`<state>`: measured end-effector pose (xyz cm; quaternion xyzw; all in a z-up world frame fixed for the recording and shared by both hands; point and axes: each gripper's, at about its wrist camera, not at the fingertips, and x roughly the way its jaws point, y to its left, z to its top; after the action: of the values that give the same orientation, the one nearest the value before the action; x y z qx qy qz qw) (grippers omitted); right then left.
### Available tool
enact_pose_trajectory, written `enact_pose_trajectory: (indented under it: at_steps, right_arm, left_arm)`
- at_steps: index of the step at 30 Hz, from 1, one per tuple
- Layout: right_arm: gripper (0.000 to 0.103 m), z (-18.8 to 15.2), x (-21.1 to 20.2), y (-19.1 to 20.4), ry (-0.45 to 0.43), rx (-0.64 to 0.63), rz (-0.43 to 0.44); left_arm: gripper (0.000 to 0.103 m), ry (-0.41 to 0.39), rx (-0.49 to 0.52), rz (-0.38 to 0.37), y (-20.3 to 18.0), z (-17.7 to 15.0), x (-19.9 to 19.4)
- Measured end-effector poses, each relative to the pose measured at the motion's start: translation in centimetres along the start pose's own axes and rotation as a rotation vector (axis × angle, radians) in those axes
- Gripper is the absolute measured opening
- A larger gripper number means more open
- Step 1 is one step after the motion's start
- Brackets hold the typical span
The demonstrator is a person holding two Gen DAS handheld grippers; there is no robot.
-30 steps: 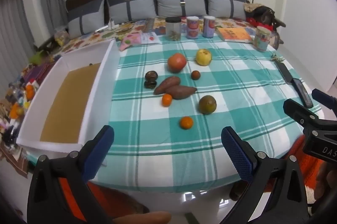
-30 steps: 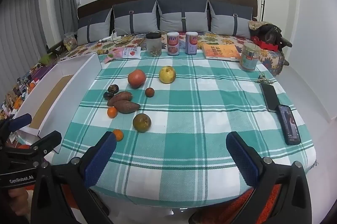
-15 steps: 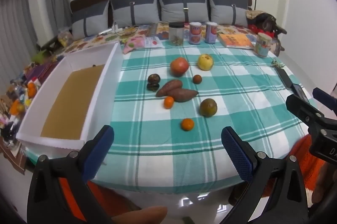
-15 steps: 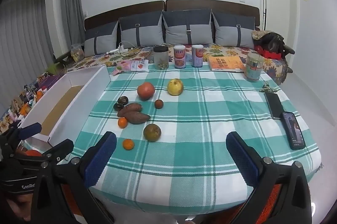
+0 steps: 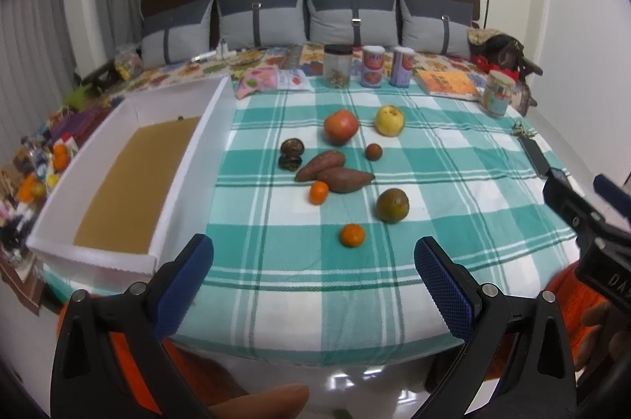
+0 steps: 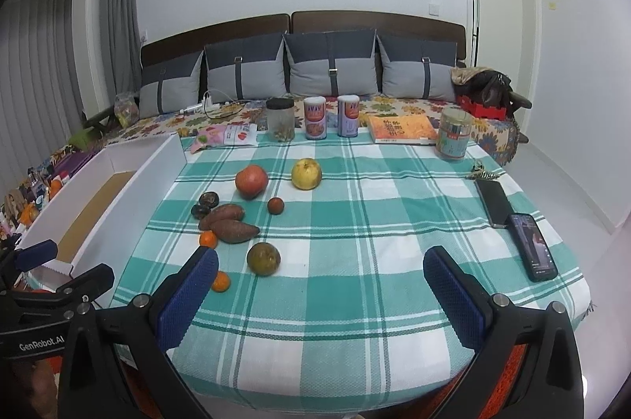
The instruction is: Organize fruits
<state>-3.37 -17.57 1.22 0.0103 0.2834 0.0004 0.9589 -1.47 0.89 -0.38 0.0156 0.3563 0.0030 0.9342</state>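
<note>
Left wrist view, and nothing is sorted yet by the look of it: the white box (image 5: 185, 159) at the left edge of the worktop (image 5: 453, 206) shows only its brown floor, while every fruit sits out on the checked cloth. There's a red apple (image 5: 341, 126) and a yellow apple (image 5: 389, 120) at the back, two sweet potatoes (image 5: 335, 171) touching in the middle, a greenish round fruit (image 5: 392, 205) nearer, and a small orange (image 5: 352, 235) nearest of all. The left gripper (image 5: 311, 285) hovers at the near edge, fingers wide apart and holding nothing, with that small orange just ahead, between the finger lines. From the right wrist view, the right gripper (image 6: 319, 295) is likewise spread and empty, and the fruit cluster lies ahead and to its left, the greenish fruit (image 6: 263, 258) closest. So the whole job looks to be ahead, I'd judge, starting with a first pick.
</note>
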Motion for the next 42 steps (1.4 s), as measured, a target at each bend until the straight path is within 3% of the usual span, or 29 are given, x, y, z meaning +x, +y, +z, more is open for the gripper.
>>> enact_pose_trajectory:
  at_steps: [8,13,18,29,36,42]
  right_arm:
    - [0.103,-0.4,0.0,0.5,0.01,-0.024,0.03]
    - [0.103,-0.5,-0.1,1.0,0.007,-0.037,0.039]
    - [0.103,-0.7,0.1,1.1,0.017,-0.042,0.044]
    - [0.103,-0.8,0.2,1.5,0.005,-0.035,0.052]
    - [0.103,-1.4,0.1,1.8,0.011,-0.052,0.056]
    - [0.103,-1.5,0.5,1.1,0.024,-0.034,0.033]
  left_arm:
    - [0.102,-0.011,0.037,0.039,-0.3,0.1,0.3]
    - [0.102,0.024,0.028,-0.01,-0.1,0.0,0.6]
    - [0.102,0.018,0.039,-0.003,-0.5,-0.4,0.5]
    - [0.102,0.02,-0.067,0.0,1.5,-1.8,-0.1]
    - [0.102,0.01,-0.019,-0.012,0.3,-1.8,0.1]
    - [0.102,0.036,0.015,0.03,-0.4,-2.0,0.8]
